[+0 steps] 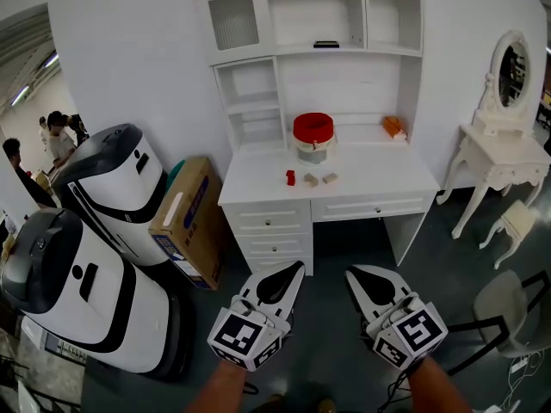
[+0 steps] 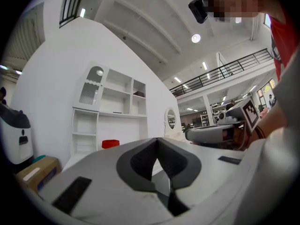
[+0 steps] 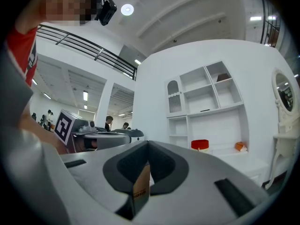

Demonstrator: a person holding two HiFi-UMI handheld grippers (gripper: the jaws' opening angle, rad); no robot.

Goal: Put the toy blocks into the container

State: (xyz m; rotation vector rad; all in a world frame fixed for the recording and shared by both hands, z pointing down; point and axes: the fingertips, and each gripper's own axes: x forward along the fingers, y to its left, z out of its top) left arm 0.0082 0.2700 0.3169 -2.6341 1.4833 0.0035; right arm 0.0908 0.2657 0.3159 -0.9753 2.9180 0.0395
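Well, I held both tools low, well short of the white desk; the left gripper and right gripper had their jaws pressed together, gripping nothing. Three toy blocks lay in a row on the desktop, just before the red container, far ahead of both tips

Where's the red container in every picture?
Head view: the red container is top middle, on the desk.
Left gripper view: small, left of centre.
Right gripper view: small, right of centre.
Shared landmark: the white shelf unit right behind it.
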